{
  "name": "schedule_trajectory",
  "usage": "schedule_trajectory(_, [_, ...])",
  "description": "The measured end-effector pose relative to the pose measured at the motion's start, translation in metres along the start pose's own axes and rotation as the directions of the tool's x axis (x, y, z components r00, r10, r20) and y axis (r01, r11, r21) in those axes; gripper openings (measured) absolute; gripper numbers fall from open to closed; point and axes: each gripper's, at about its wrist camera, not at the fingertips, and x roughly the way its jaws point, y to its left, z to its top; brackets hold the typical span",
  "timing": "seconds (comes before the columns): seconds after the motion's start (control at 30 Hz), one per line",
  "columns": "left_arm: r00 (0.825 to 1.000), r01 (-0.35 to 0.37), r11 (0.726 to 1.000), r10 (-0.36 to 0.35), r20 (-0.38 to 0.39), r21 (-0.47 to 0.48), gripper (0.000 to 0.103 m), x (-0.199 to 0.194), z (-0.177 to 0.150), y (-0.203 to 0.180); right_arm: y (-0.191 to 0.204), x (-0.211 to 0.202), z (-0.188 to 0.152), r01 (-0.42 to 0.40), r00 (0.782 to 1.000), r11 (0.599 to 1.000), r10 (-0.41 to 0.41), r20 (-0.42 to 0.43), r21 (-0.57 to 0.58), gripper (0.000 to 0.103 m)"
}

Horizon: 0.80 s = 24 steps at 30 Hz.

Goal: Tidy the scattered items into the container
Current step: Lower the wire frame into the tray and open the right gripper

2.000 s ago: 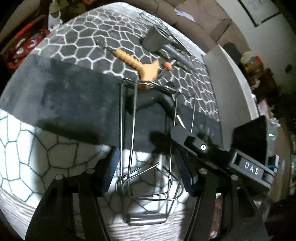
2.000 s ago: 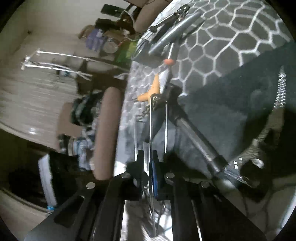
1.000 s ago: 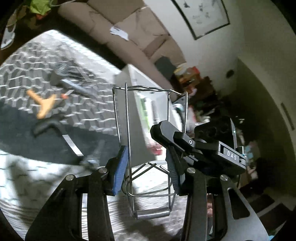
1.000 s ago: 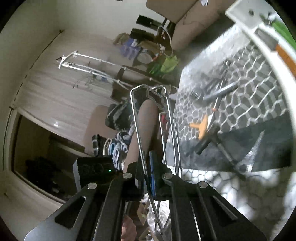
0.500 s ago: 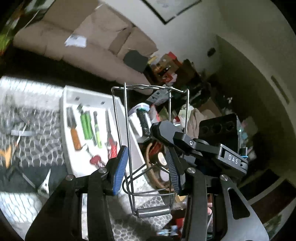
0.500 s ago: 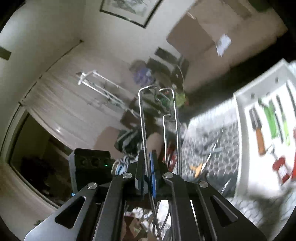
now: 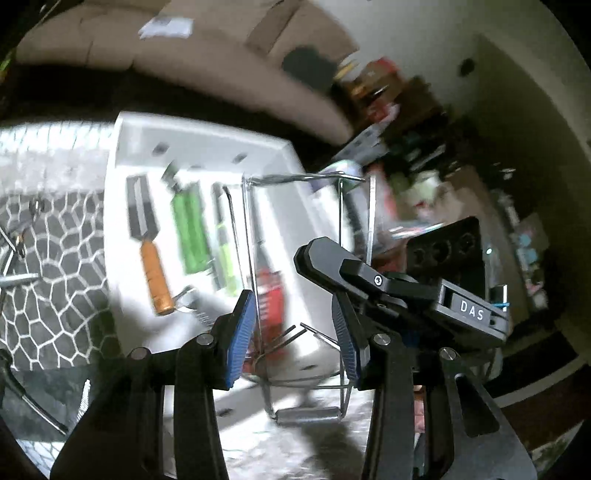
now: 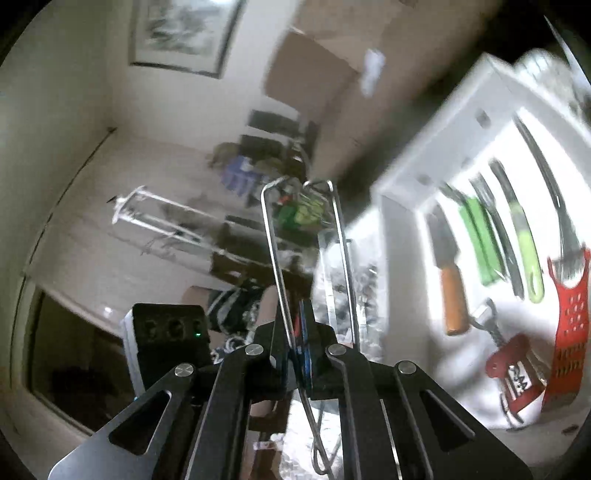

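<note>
Left gripper (image 7: 293,332) clasps a thin bent-wire metal rack (image 7: 306,266) between ribbed blue pads, held above the white moulded plastic tray's (image 7: 110,206) right edge; right gripper (image 8: 295,354) pinches one rack wire tight.

A beige sofa (image 7: 207,48) is seen along the far wall, with a paper (image 7: 166,27) lying on its seat. A framed picture (image 8: 184,33) is hung on the pale wall. Cluttered belongings (image 7: 391,96) are heaped beside the sofa.
</note>
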Motion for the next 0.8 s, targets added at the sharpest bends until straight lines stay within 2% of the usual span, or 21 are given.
schedule_trajectory(0.13, [0.993, -0.092, 0.996, 0.090, -0.081, -0.015, 0.039, 0.047, -0.012, 0.036, -0.065, 0.029, -0.002, 0.085, 0.995, 0.994, -0.081, -0.061, 0.069, 0.010])
schedule_trajectory(0.23, [0.985, -0.127, 0.992, 0.126, -0.115, -0.007, 0.039, 0.068, -0.022, 0.048, -0.098, 0.042, -0.006, 0.153, 0.984, 0.983, -0.142, -0.103, 0.105, 0.010])
schedule_trajectory(0.37, [0.979, -0.164, 0.986, 0.168, -0.119, 0.039, 0.039, 0.072, -0.030, 0.041, -0.117, 0.041, -0.007, 0.187, 0.978, 0.975, -0.172, -0.121, 0.122, 0.009])
schedule_trajectory(0.47, [0.967, -0.220, 0.973, 0.228, -0.114, 0.076, 0.040, 0.069, -0.033, 0.035, -0.115, 0.036, -0.003, 0.296, 0.950, 0.950, -0.280, -0.140, 0.105, 0.010])
schedule_trajectory(0.53, [0.969, -0.218, 0.973, 0.225, -0.104, 0.073, 0.040, 0.068, -0.031, 0.037, -0.110, 0.029, 0.001, 0.361, 0.926, 0.930, -0.348, -0.147, 0.069, 0.016])
schedule_trajectory(0.57, [0.972, -0.210, 0.975, 0.216, -0.094, 0.069, 0.043, 0.062, -0.032, 0.036, -0.106, 0.024, 0.002, 0.390, 0.913, 0.920, -0.380, -0.147, 0.048, 0.027])
schedule_trajectory(0.6, [0.973, -0.208, 0.976, 0.214, -0.086, 0.069, 0.045, 0.057, -0.033, 0.035, -0.103, 0.020, 0.003, 0.417, 0.901, 0.908, -0.409, -0.144, 0.028, 0.044])
schedule_trajectory(0.67, [0.973, -0.217, 0.974, 0.221, -0.064, 0.067, 0.058, 0.051, -0.034, 0.030, -0.097, 0.008, 0.003, 0.470, 0.875, 0.883, -0.468, -0.127, -0.015, 0.059])
schedule_trajectory(0.77, [0.976, -0.213, 0.976, 0.214, -0.023, 0.050, 0.071, 0.027, -0.045, 0.030, -0.087, -0.010, -0.002, 0.475, 0.873, 0.879, -0.478, -0.099, -0.050, 0.060])
schedule_trajectory(0.8, [0.976, -0.218, 0.975, 0.219, -0.009, 0.043, 0.074, 0.019, -0.049, 0.031, -0.081, -0.016, -0.005, 0.468, 0.877, 0.881, -0.472, -0.087, -0.068, 0.065])
